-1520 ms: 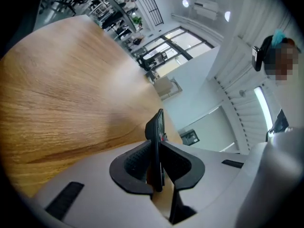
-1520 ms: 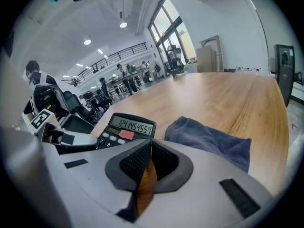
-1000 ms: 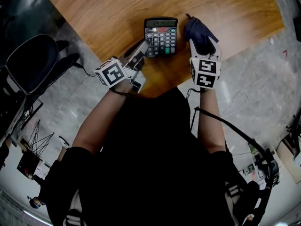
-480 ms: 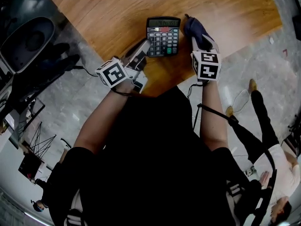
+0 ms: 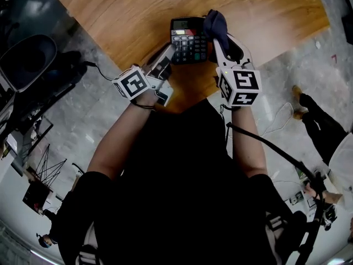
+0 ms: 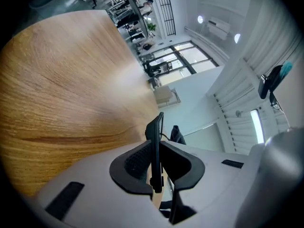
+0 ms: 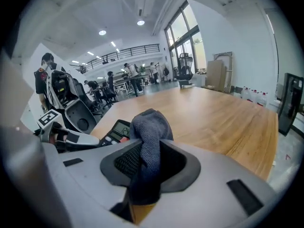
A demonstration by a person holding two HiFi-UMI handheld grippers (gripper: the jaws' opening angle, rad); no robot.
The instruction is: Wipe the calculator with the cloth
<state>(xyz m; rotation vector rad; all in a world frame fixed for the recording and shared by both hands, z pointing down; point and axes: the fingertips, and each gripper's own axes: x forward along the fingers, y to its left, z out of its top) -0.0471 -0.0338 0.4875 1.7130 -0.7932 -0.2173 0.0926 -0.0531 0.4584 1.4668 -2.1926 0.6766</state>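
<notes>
**Holding calculator and cloth, one in each gripper**

Head view: I look down on the near edge of the table (image 5: 121,10), where the calculator (image 5: 188,38) lies keys up. My left gripper (image 5: 168,54) comes in from the lower left, and its tips sit on the calculator's left edge. My right gripper (image 5: 217,41) reaches in from the lower right. The dark cloth (image 5: 216,25) is bunched at its tip, right against the calculator's upper right corner. I cannot tell from here whether the cloth rests on the keys or only beside them.

Left gripper view: the jaws stand narrow, and the calculator (image 6: 155,146) shows edge-on as a thin dark slab clamped between the pads. The table (image 6: 61,89) fills the left of the picture.

Right gripper view: the jaws have just been closing, and the cloth (image 7: 151,127) is between them. It is pinched by the pads, and a rounded wad sticks out past the tips. Just left of the wad I can see part of the calculator (image 7: 116,129), with its display (image 7: 121,126) lit. The left gripper (image 7: 71,137) lies at its far side. The table (image 7: 228,118) runs off to the right.
</notes>
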